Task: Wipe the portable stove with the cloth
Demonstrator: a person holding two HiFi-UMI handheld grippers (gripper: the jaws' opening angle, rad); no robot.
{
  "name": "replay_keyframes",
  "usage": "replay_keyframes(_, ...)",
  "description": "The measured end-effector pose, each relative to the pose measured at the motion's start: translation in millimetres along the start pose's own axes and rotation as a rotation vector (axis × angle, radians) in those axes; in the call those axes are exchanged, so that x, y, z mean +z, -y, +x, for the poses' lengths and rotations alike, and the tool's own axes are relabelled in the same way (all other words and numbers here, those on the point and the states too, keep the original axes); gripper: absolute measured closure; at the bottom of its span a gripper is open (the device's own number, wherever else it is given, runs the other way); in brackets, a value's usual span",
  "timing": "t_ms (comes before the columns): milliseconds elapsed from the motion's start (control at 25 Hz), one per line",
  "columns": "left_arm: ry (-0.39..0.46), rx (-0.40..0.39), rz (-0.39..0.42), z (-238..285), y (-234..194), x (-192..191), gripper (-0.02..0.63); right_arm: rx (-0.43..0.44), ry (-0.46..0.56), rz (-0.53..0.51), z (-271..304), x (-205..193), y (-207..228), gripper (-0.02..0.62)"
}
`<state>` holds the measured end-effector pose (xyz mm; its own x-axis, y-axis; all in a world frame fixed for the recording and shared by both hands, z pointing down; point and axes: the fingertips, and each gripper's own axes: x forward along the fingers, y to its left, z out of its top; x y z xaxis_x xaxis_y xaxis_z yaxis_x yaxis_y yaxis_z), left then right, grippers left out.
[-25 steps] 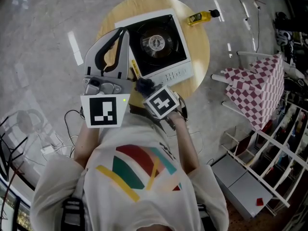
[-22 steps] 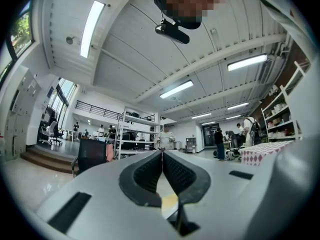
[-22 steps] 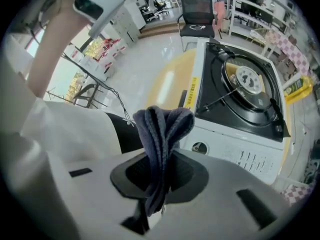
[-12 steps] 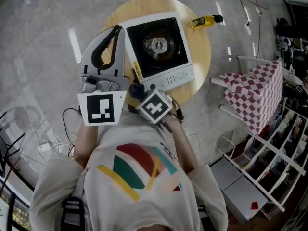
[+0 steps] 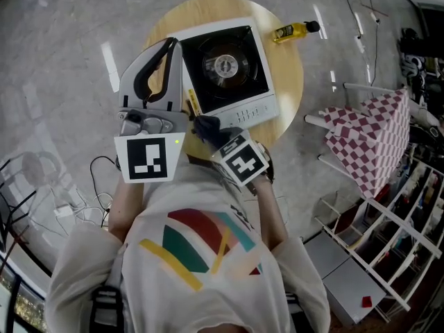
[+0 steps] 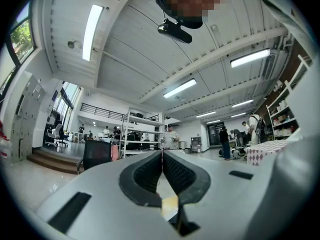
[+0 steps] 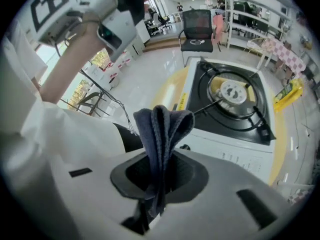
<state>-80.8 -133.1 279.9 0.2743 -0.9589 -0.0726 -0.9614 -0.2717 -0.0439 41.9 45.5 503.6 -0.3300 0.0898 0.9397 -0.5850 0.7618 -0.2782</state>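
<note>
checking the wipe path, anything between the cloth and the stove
Nothing. The right gripper view shows the cloth clamped in the right gripper, and no other thing stands between it and the stove.

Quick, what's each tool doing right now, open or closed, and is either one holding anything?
The left tool: closed, nothing between its jaws.
The right tool: closed on the cloth.
</note>
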Motion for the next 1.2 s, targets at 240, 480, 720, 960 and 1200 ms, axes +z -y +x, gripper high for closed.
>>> replay_keyframes(240, -0.002, 0.045, 0.023, -0.2, 7.5, 10.7, 0.6, -0.285, 0.265, -0.152, -98.3, 30.2, 80.5, 0.563)
replay_keyframes(480, 0.06, 0.217, 0.034, 13.8, 13.2, 38.7, 0.6, -0.731, 0.405, -0.562, -200.2, 79.7, 202.7, 0.562)
replay_keyframes(720, 0.042, 0.381, 0.013, 8.1, 4.3, 27.7, 0.6, -1.101, 0.446, -0.875, -210.6, 130.5, 273.8, 0.561)
replay_keyframes(960, 0.032, 0.443, 0.051, -0.3, 5.8, 18.7, 0.6, -1.194, 0.261, -1.171, -141.4, 149.1, 296.3, 0.562)
replay_keyframes(1200, -0.017, 0.457, 0.062, -15.3, 9.6, 2.9, 0.6, -1.233, 0.106, -1.254, -96.1, 163.2, 327.5, 0.562)
